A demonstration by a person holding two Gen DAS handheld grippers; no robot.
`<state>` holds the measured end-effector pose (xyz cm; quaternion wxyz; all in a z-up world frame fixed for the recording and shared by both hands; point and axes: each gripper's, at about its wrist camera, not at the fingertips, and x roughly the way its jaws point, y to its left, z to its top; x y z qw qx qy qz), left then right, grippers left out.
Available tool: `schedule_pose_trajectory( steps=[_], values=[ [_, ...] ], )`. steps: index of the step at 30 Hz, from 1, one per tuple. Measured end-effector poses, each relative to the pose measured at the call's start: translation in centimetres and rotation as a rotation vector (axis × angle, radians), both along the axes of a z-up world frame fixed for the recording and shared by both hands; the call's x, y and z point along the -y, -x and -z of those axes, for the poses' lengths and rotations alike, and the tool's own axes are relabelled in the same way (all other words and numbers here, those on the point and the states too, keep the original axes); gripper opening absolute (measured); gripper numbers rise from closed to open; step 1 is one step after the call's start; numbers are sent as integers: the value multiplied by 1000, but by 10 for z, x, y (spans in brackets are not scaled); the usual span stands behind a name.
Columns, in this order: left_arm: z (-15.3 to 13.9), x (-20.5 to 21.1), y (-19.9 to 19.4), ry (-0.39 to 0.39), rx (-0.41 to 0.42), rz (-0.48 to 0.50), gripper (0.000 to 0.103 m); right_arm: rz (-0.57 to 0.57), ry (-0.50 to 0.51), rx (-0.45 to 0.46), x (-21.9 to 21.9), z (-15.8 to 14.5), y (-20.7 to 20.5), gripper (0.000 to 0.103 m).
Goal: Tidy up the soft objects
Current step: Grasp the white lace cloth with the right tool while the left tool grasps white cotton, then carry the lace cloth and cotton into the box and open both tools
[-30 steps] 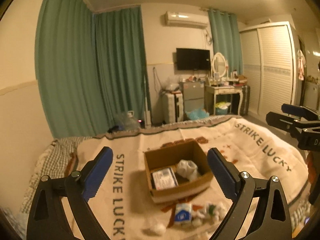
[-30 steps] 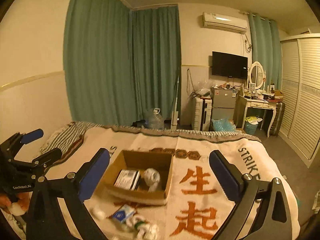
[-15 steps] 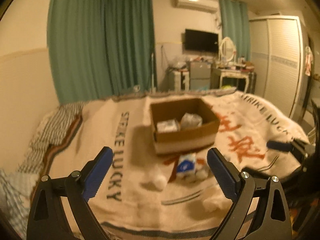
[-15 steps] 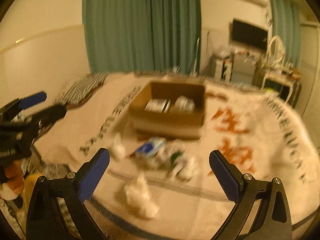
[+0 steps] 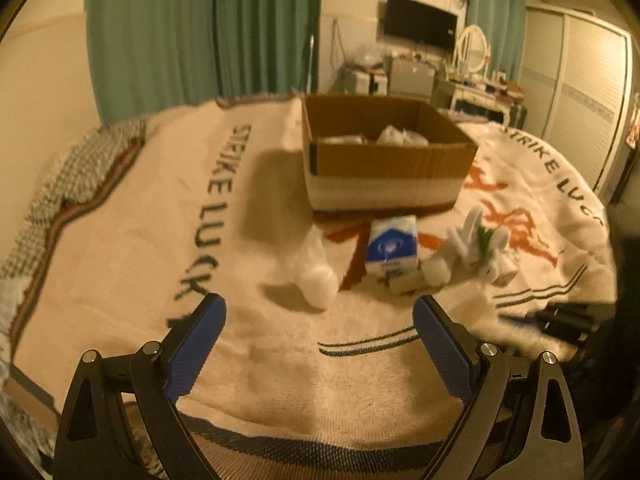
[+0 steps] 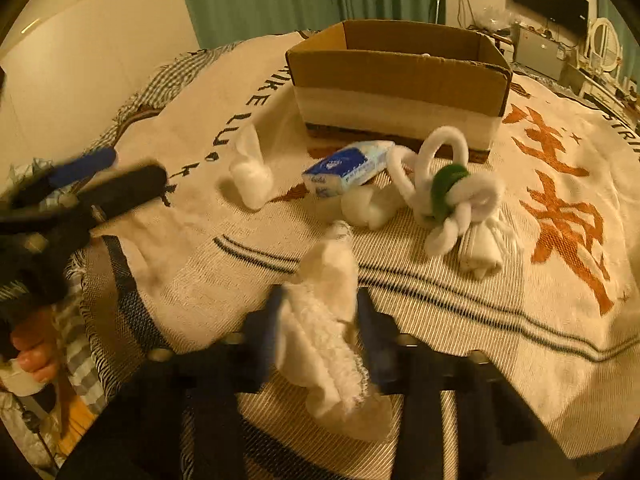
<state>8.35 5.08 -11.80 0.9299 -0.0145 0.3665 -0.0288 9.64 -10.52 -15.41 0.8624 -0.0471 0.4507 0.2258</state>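
White terry cloth (image 6: 324, 320), lower centre of frame: pinched between right tongs (image 6: 320, 320); lift clear of blanket before carrying to cardboard box (image 6: 400, 76). Left tongs (image 5: 320, 344), lower frame: wide apart, empty.

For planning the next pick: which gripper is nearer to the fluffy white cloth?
Right. The right gripper has its jaws around the fluffy white cloth; the left gripper hovers open, apart from it.
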Motion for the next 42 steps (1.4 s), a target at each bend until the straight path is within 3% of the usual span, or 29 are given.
schedule_pose_trajectory(
  steps=[2,7,11,16,20,22,24,25,31,42],
  values=[
    [7,-2,-10,9,-30,6,95,9,-23,23,6,-10,-9,24],
    [24,-9,-39,40,-127,-3,95,50,-68,119,19,-47,-38,23],
    [28,-10,-63,43,-142,-28,92,73,-49,195,21,-66,-65,23],
    [51,0,-87,17,-228,8,70,71,-41,192,21,-61,-89,24],
    [64,3,-99,-2,-267,4,68,59,-33,171,24,-48,-94,24],
    [69,4,-102,-1,-290,13,49,63,-41,169,28,-47,-95,24],
    [72,6,-100,-2,-302,20,37,67,-53,171,31,-47,-95,24],
    [73,6,-97,-1,-301,25,32,69,-55,171,32,-47,-96,24],
    [52,10,-73,3,-255,48,30,70,-64,172,33,-49,-91,24],
    [-32,17,-33,-35,-37,55,30,84,-79,254,37,-86,-60,24]
  ],
)
